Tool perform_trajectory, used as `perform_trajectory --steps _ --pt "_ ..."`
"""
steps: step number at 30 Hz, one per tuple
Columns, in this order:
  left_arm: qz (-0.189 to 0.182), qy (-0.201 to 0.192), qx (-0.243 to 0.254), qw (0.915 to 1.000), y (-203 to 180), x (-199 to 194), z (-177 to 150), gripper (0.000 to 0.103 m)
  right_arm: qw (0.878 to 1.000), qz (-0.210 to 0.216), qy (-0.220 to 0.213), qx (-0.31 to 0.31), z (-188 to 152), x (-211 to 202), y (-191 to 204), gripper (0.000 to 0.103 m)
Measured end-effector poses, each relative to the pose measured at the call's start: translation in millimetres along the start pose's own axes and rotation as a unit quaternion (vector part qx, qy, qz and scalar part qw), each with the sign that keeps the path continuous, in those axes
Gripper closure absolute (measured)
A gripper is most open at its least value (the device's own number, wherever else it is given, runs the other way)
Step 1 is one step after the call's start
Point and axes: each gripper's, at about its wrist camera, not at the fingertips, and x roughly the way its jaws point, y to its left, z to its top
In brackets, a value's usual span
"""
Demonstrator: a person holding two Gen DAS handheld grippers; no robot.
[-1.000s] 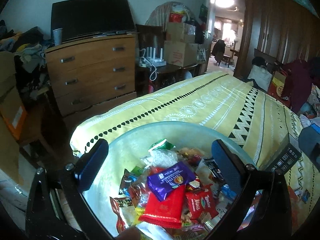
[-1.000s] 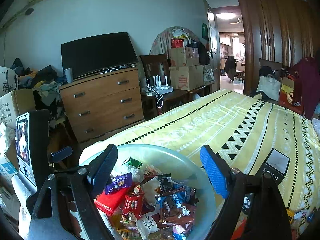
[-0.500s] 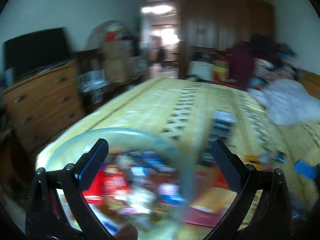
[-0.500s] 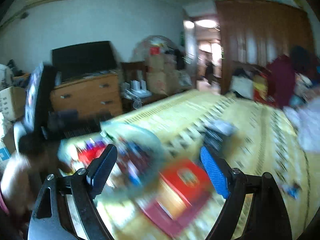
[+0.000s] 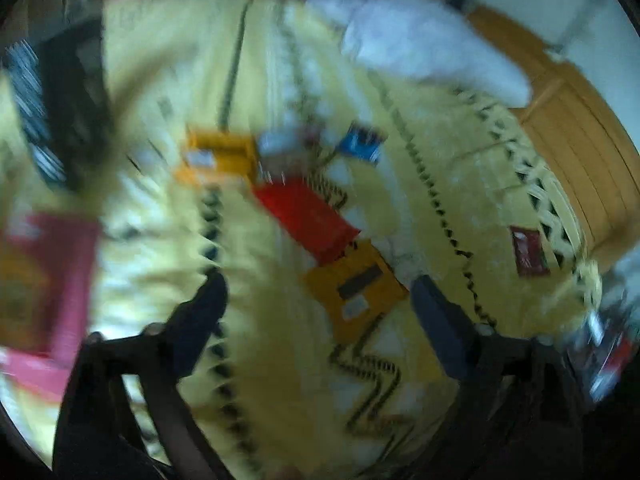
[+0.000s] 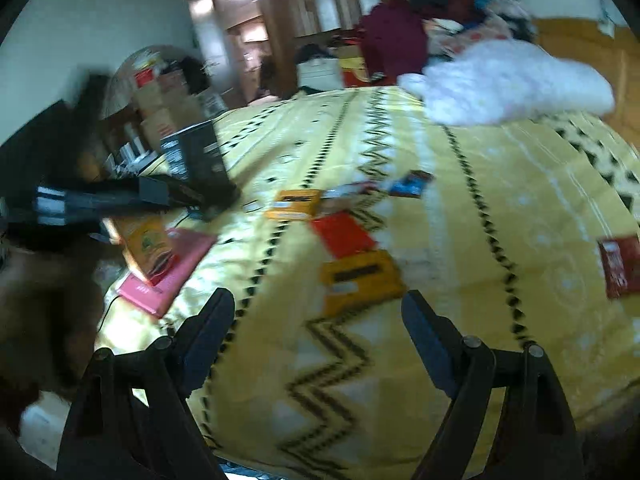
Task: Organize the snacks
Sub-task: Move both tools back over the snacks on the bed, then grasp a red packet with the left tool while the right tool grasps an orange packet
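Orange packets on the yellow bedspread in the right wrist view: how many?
2. One orange packet lies nearest the camera, just beyond the open fingertips; the other orange packet lies farther back, left of centre. Blur may hide more among the far snacks.

A bed [image 6: 460, 208] under a yellow zigzag-patterned cover fills the room; behind it stand a dark wooden wardrobe [image 6: 320, 4], white walls [image 6: 100, 20] and a lit doorway [image 6: 236, 12].
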Motion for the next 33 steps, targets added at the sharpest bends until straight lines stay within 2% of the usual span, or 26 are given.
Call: perform_trajectory --steps 1,3,5,6,8,10,13,15,18,21,26,29,31,33 --pt "0.004 0.009 -0.007 0.9999 0 16 5 0.017 1.000 0.001 0.001 0.007 1 -1 -12 0.015" --pt "0.044 0.026 -0.009 0.9986 -7 54 16 0.017 1.000 0.003 0.007 0.023 2 1 -28 0.015" --pt "0.045 0.058 -0.032 0.9968 -8 87 22 0.018 0.999 0.009 0.014 0.041 2 3 -44 0.015" --pt "0.059 0.061 -0.042 0.9955 -8 101 23 0.021 0.999 0.010 0.016 0.046 1 2 -49 0.015" --pt "0.090 0.055 -0.062 0.9925 -7 118 26 0.021 0.998 0.014 0.016 0.057 2 4 -61 0.015" --pt "0.101 0.054 -0.075 0.9906 -9 126 26 0.016 0.998 0.020 0.020 0.063 3 9 -63 0.015" --pt "0.141 0.042 -0.065 0.9870 -18 132 32 0.016 0.997 0.034 0.026 0.068 2 16 -64 0.015" --pt "0.148 0.037 -0.068 0.9859 -15 133 33 0.019 0.996 0.044 0.028 0.068 3 23 -65 0.015" --pt "0.144 0.023 -0.047 0.9881 -14 122 22 0.037 0.995 0.052 0.029 0.077 3 29 -70 0.015" --pt "0.122 0.012 -0.028 0.9920 -4 96 7 0.045 0.995 0.051 0.021 0.082 4 25 -73 0.015" --pt "0.118 -0.026 0.018 0.9925 4 34 -20 0.048 0.996 0.046 0.027 0.076 9 29 -77 0.015" --pt "0.119 -0.054 0.028 0.9911 15 -3 -32 0.049 0.994 0.058 0.056 0.071 11 43 -77 0.015" --pt "0.116 -0.059 0.027 0.9911 23 -17 -37 0.049 0.988 0.081 0.089 0.096 11 60 -79 0.015" --pt "0.116 -0.061 0.021 0.9911 29 -21 -39 0.049 0.972 0.114 0.128 0.159 5 85 -81 0.015"
